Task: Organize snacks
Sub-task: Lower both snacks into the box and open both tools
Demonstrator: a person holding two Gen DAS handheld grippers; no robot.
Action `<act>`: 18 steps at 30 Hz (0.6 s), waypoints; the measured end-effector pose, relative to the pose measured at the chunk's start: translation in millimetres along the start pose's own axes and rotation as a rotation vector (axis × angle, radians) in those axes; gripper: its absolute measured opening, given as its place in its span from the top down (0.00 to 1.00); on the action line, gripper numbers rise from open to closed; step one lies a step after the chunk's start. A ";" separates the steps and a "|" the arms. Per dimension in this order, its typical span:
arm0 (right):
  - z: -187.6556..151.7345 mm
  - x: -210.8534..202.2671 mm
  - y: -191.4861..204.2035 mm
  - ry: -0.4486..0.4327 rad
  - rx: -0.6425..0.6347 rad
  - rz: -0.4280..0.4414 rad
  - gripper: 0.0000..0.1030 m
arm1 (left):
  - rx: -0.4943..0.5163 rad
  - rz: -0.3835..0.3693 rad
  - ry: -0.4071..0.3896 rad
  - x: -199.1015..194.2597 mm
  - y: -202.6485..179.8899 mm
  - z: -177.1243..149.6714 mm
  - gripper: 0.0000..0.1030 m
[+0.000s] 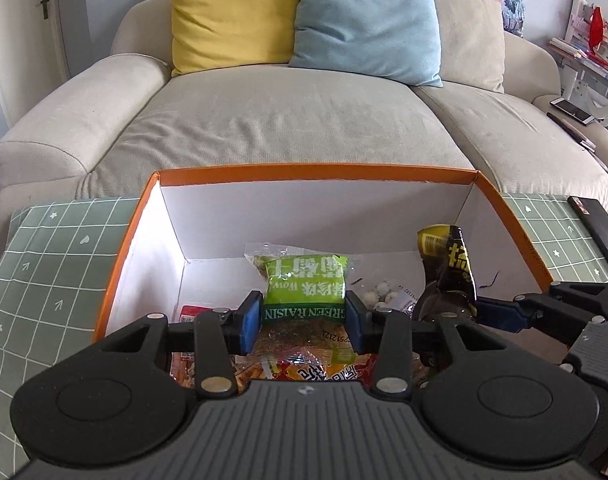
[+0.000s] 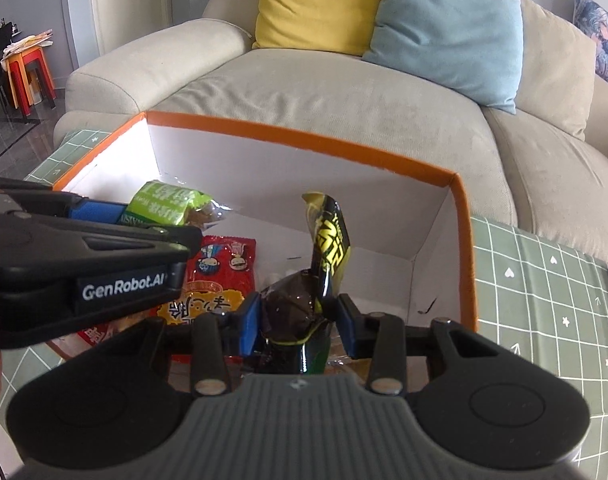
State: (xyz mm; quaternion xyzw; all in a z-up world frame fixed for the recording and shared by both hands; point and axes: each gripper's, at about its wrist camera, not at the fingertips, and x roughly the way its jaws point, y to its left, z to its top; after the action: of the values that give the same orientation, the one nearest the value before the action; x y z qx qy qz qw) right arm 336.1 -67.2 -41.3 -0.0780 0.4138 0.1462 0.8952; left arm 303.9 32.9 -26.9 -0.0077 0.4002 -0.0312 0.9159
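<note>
Raisin packet: your left gripper point(image 1: 304, 316) was clamped on the green raisin packet point(image 1: 304, 286), crinkly plastic, long axis running away from you, over the box.
Dark packet: your right gripper point(image 2: 299, 320) was clamped on the glossy black-and-yellow packet point(image 2: 330, 240), standing upright, its twisted top pointing up.
Box: you held both inside the orange-rimmed cardboard box point(image 1: 316, 170), white within.
Box floor: a flat red snack bag point(image 2: 219, 276) lay there.
</note>
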 end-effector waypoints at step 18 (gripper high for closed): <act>5.4 -16.7 -6.7 0.016 0.037 0.023 0.47 | 0.020 0.025 -0.034 -36.5 -4.0 9.6 0.28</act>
State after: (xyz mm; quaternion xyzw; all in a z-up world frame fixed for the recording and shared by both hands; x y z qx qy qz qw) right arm 331.9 -75.5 -25.0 -0.0578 0.4243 0.1483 0.8914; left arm 286.0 31.2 6.6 0.0058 0.3842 -0.0234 0.9230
